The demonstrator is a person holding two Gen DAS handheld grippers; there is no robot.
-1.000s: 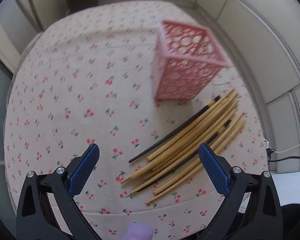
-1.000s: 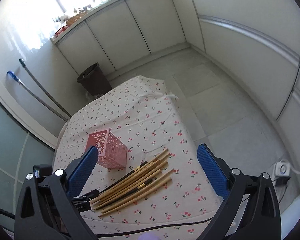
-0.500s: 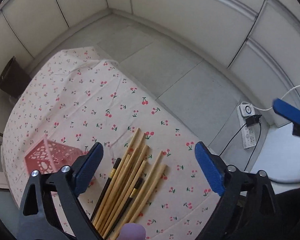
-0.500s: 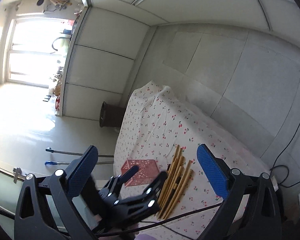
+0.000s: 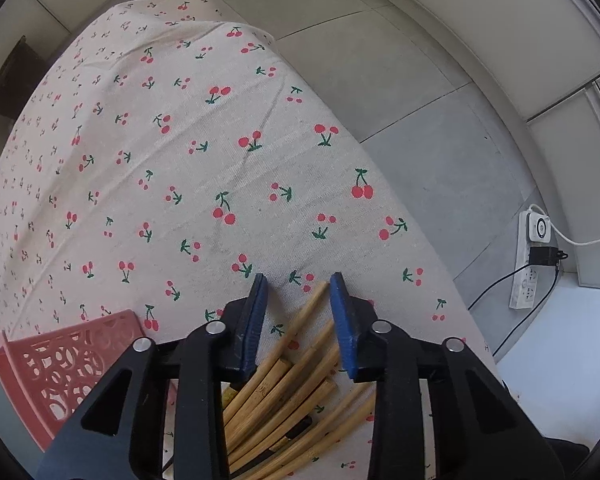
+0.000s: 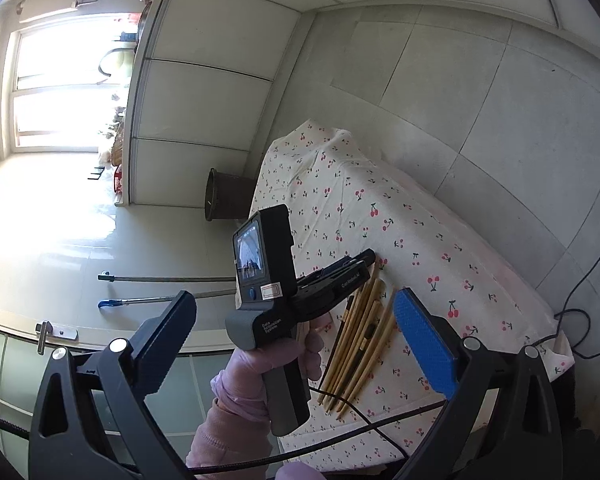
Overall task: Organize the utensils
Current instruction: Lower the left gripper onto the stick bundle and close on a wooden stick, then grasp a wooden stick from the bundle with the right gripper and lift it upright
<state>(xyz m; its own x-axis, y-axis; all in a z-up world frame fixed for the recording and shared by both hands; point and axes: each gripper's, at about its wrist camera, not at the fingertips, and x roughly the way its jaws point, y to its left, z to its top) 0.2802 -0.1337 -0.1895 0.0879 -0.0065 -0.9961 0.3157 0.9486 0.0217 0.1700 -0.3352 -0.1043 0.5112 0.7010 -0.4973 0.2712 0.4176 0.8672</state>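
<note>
The cherry-print worktop (image 5: pixel 220 160) carries a pink basket (image 5: pixel 60 364) (lying on its side), with chopsticks (image 5: pixel 300 364) piled beside it. The left gripper (image 5: pixel 298 320) is closing its jaws around several sticks; extras may slip and scatter. The right gripper (image 6: pixel 296 328) hangs apart-jawed, empty.

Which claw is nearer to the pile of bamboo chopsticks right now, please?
Left. The left claw is right over the bamboo chopsticks, its jaws closing with one stick's tip between them. The right claw hangs open, back off the tablecloth's edge.

bamboo chopsticks (image 5: pixel 300 364) piled beside pink basket (image 5: pixel 56 364)
</note>
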